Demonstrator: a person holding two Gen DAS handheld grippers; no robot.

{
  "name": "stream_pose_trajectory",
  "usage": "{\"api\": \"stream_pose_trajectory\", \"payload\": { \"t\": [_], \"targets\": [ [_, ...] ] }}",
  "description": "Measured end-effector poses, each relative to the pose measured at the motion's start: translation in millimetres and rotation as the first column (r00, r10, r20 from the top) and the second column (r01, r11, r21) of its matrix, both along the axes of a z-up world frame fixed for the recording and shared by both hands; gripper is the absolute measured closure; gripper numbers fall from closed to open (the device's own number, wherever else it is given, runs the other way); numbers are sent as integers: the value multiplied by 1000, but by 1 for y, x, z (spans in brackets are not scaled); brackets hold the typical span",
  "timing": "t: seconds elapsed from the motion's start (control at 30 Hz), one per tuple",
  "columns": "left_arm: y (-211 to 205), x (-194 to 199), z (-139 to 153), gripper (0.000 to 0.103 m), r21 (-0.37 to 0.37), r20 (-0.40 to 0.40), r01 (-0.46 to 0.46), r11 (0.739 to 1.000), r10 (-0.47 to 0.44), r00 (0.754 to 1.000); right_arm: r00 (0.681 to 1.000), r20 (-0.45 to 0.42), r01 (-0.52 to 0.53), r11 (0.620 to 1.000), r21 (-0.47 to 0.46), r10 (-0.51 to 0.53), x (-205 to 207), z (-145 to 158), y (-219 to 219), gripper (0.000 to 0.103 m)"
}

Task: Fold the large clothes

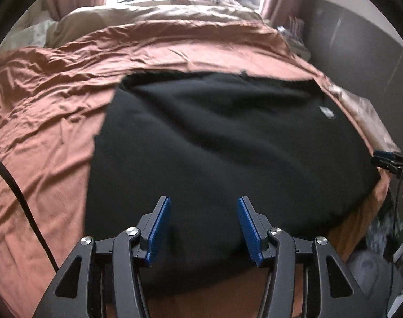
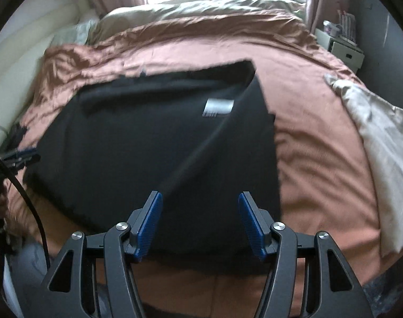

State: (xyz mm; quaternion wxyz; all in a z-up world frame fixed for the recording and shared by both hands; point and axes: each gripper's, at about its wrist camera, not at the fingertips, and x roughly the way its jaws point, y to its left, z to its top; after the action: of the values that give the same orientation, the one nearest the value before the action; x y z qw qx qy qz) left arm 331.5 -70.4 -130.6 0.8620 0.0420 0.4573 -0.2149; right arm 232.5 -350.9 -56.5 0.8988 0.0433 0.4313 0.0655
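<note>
My left tongs (image 1: 204, 228) and my right tongs (image 2: 200, 222) both gape wide, blue pads (image 1: 159, 229) apart, gripping nothing.

Black garment (image 1: 222, 137) — rust-brown bedspread (image 1: 42, 122)

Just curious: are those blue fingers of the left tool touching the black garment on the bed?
Cannot tell. The left wrist view shows the fingers open over the black garment, hiding any gap.

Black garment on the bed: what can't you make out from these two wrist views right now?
- Black garment, near hem: both views, hidden behind the gripper fingers.
- White label: right wrist view, text blurred; tiny in the left.
- Right gripper: left wrist view, cut off by the frame edge.
- Garment type: dark, folds unreadable.
</note>
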Motion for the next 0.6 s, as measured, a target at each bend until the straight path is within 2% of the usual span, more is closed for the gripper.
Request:
{"api": "stream_pose_trajectory", "payload": {
  "t": [0.1,0.2,0.3,0.4,0.53,0.6],
  "targets": [
    [-13,-14,-9,49,14,-10,56,998,-56,998,1000,-26,-13,1000,-1,13,-5,-14,7,45],
    [-19,-15,-22,49,44,-44,75,996,-73,996,999,-44,-9,1000,11,9,0,-26,6,45],
    [-22,-9,-38,49,81,-60,63,995,-58,996,998,-61,3,1000,15,-2,11,-34,5,45],
    [-26,-6,-47,48,117,-36,52,992,-48,998,998,-64,6,1000,-14,-7,19,-41,10,45],
    [-23,0,-47,48,125,-41,26,992,-21,999,997,-65,32,999,-34,-34,20,-43,18,45],
    [-18,1,-42,53,141,-42,-6,990,12,999,995,-81,57,997,-43,-61,19,-40,21,45]
  ]
}}
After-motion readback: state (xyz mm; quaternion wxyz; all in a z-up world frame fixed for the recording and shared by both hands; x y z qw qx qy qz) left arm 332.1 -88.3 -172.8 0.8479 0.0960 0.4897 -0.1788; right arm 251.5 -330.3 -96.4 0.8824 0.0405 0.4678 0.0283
